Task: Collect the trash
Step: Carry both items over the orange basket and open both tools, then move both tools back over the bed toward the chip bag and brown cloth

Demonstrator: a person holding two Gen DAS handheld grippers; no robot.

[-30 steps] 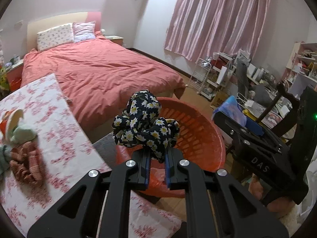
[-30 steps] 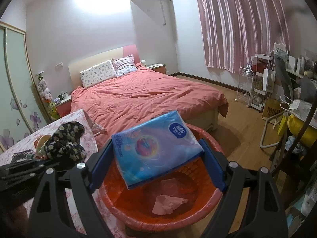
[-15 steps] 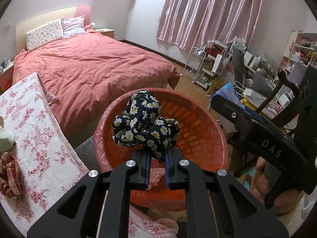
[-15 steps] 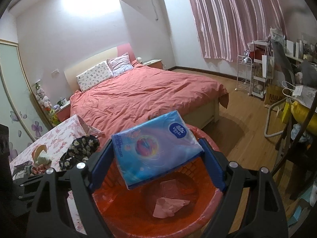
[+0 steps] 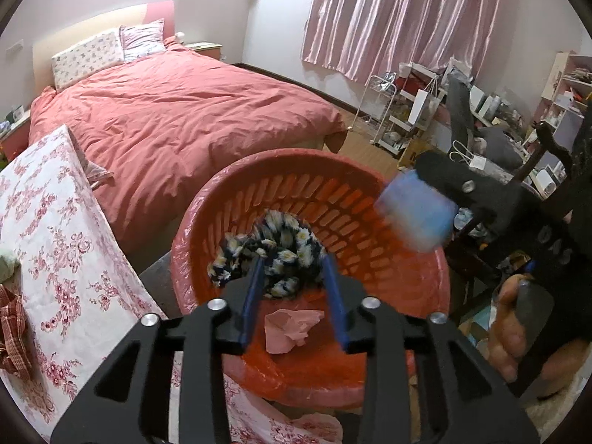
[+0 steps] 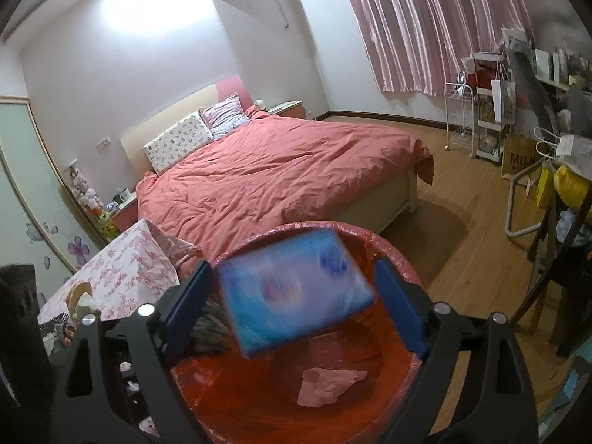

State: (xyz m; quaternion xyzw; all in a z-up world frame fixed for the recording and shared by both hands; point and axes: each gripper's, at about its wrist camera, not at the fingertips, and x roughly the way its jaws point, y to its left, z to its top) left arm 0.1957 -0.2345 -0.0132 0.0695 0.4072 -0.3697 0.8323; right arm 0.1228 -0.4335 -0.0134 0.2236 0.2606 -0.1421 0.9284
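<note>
A red slotted basket (image 5: 370,199) lined with red plastic stands beside the bed. My left gripper (image 5: 294,279) is open above it, and the dark daisy-print cloth (image 5: 270,248) is blurred, falling between the fingers into the basket. My right gripper (image 6: 296,296) is open over the basket (image 6: 399,255), and the blue tissue pack (image 6: 292,292) is blurred, dropping free between its fingers. The pack also shows in the left wrist view (image 5: 418,214). A crumpled pink tissue (image 5: 292,329) lies on the basket floor, and shows in the right wrist view (image 6: 325,386).
A table with a pink floral cloth (image 5: 55,222) stands left of the basket, with a checked cloth (image 5: 11,333) on it. A bed with a red duvet (image 5: 177,111) lies behind. White racks (image 5: 403,111) and a cluttered desk stand at right.
Both grippers opened over the basket. The daisy-print cloth left the left gripper and the blue tissue pack left the right; both are falling. The left gripper moved further over the basket.
</note>
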